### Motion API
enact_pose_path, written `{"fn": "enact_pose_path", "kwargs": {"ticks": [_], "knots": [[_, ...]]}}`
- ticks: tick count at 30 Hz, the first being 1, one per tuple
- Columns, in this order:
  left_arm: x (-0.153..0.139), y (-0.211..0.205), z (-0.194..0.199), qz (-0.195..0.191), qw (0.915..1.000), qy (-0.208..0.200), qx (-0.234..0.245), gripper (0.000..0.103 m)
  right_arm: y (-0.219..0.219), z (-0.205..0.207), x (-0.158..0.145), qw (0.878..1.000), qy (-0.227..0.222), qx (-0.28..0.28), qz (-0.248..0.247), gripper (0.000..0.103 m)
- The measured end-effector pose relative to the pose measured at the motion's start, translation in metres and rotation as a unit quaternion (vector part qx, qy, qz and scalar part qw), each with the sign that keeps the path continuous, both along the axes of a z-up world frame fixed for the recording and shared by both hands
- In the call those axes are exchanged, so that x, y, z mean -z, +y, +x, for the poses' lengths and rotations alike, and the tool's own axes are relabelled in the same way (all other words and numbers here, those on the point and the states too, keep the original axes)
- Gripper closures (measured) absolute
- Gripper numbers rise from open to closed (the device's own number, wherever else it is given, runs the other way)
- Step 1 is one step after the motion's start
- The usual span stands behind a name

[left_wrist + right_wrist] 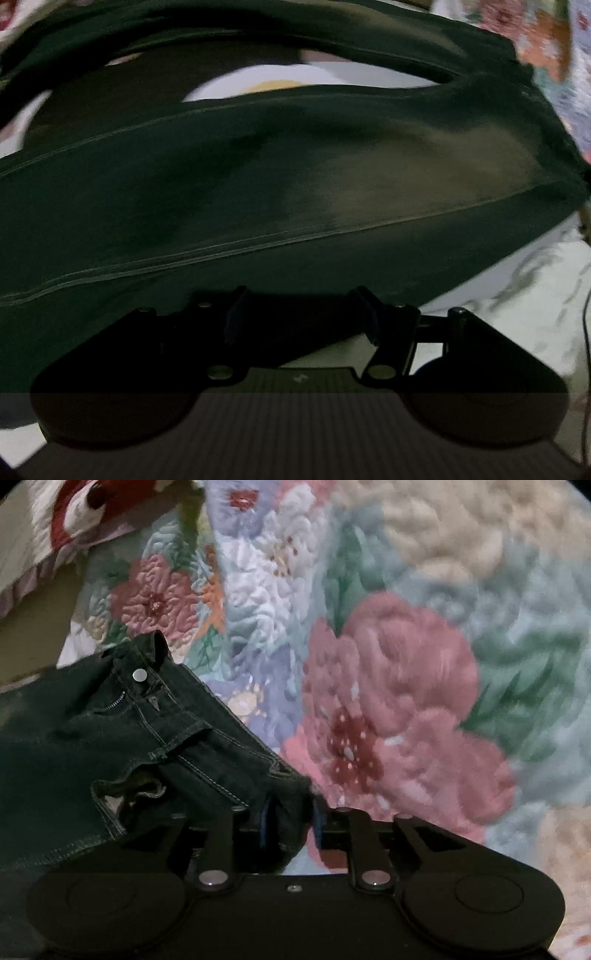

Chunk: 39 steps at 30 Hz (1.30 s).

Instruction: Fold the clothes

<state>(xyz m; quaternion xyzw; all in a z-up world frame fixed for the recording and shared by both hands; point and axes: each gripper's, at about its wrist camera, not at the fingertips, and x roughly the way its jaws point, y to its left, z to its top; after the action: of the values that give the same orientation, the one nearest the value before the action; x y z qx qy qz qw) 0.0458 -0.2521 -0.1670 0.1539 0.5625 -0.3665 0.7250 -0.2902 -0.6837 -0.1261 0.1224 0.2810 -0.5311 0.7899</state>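
Jeans: dark denim jeans [110,738] lie on the floral quilt [406,664], seen in the right wrist view at the lower left, waistband end toward the right gripper
Waistband: a metal button [139,674] and an open zipper [114,703] show near the top of the garment; pale stitching runs along the seams
Surface: the quilt is padded and stitched, printed with large pink, lilac and cream flowers on green and pale blue leaves; it fills most of the right wrist view
Room: a white and dark red cloth [55,528] with a ruffled edge lies at the quilt's far left corner; little else of the room can be made out
Right gripper: right gripper [290,821] sits low over the quilt, jaws clenched on a bunched corner of the jeans, with denim filling the gap between the blue-padded fingers [264,821]
Left gripper: left gripper [301,317] points into the dark fabric [258,184], which hangs close and blurred across nearly the whole left wrist view; its fingers [233,317] stand apart with cloth over their tips, and I cannot tell whether they grip it
Left view edges: a strip of the quilt shows at the upper right, pale bedding [535,295] at the lower right
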Motion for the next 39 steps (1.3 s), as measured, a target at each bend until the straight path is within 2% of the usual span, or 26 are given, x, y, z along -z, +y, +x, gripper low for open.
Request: {"fn": "enact_pose_path", "kwargs": {"ticks": [3,4,6,7,8,10,13,16,18,21,23,25,27,28,29,30,31,32,33,35,36,39], "knots": [[-0.005,0.029,0.013,0.023,0.9986,-0.030,-0.036,0.040,0.000,-0.005,0.000,1.000,-0.009,0.013,0.001,0.074],[-0.005,0.039,0.018,0.042,0.9969,-0.044,-0.050,0.039,0.000,-0.006,0.001,1.000,-0.012,0.017,0.001,0.074],[-0.001,0.055,0.028,0.121,0.9858,-0.085,-0.081,0.039,0.004,-0.015,-0.005,0.998,-0.027,0.055,-0.019,0.082],[-0.001,0.063,0.031,0.144,0.9801,-0.102,-0.091,0.039,0.008,-0.020,-0.009,0.996,-0.033,0.076,-0.029,0.088],[-0.002,0.074,0.035,0.143,0.9790,-0.105,-0.101,0.039,0.012,-0.025,-0.013,0.994,-0.034,0.096,-0.036,0.101],[-0.005,0.097,0.043,0.124,0.9794,-0.093,-0.129,0.039,0.023,-0.024,-0.019,0.994,-0.033,0.091,-0.042,0.089],[-0.012,0.125,0.060,0.083,0.9762,-0.067,-0.189,0.039,0.051,-0.004,-0.030,0.998,-0.048,0.025,-0.037,0.087],[-0.024,0.139,0.080,0.031,0.9718,-0.062,-0.225,0.039,0.075,0.035,-0.043,0.995,-0.073,-0.063,-0.009,0.084],[-0.033,0.140,0.094,0.023,0.9689,-0.094,-0.228,0.039,0.086,0.068,-0.053,0.988,-0.092,-0.122,0.020,0.084],[-0.044,0.135,0.113,0.026,0.9665,-0.166,-0.194,0.039,0.112,0.128,-0.077,0.963,-0.114,-0.237,0.066,0.084],[-0.052,0.132,0.126,0.028,0.9617,-0.214,-0.169,0.039,0.136,0.172,-0.100,0.937,-0.094,-0.329,0.073,0.081],[-0.052,0.139,0.152,-0.016,0.9643,-0.196,-0.177,0.039,0.168,0.215,-0.123,0.908,-0.064,-0.411,0.057,0.071],[-0.036,0.148,0.182,-0.069,0.9633,-0.151,-0.211,0.039,0.196,0.265,-0.143,0.873,-0.038,-0.483,0.056,0.054],[-0.025,0.152,0.198,-0.080,0.9579,-0.128,-0.244,0.039,0.209,0.288,-0.148,0.858,-0.026,-0.511,0.056,0.054],[-0.013,0.156,0.213,-0.088,0.9502,-0.106,-0.279,0.039,0.222,0.308,-0.149,0.842,-0.017,-0.539,0.035,0.054],[-0.004,0.161,0.223,-0.082,0.9397,-0.088,-0.320,0.039,0.238,0.327,-0.146,0.823,-0.014,-0.568,-0.005,0.054],[0.006,0.165,0.232,-0.071,0.9269,-0.070,-0.362,0.039,0.251,0.346,-0.140,0.810,-0.009,-0.586,-0.027,0.054],[0.014,0.168,0.239,-0.078,0.9199,-0.056,-0.380,0.039,0.258,0.364,-0.128,0.808,-0.001,-0.589,-0.029,0.058],[0.022,0.170,0.245,-0.097,0.9179,-0.051,-0.381,0.039,0.266,0.383,-0.116,0.806,0.007,-0.592,-0.030,0.075],[0.030,0.169,0.256,-0.109,0.9141,-0.061,-0.386,0.039,0.283,0.413,-0.087,0.808,0.043,-0.587,-0.033,0.091],[0.034,0.169,0.261,-0.114,0.9120,-0.067,-0.388,0.039,0.292,0.423,-0.074,0.806,0.064,-0.587,-0.036,0.090],[0.042,0.167,0.277,-0.130,0.9062,-0.086,-0.393,0.039,0.312,0.434,-0.044,0.792,0.136,-0.592,-0.064,0.091]]}}
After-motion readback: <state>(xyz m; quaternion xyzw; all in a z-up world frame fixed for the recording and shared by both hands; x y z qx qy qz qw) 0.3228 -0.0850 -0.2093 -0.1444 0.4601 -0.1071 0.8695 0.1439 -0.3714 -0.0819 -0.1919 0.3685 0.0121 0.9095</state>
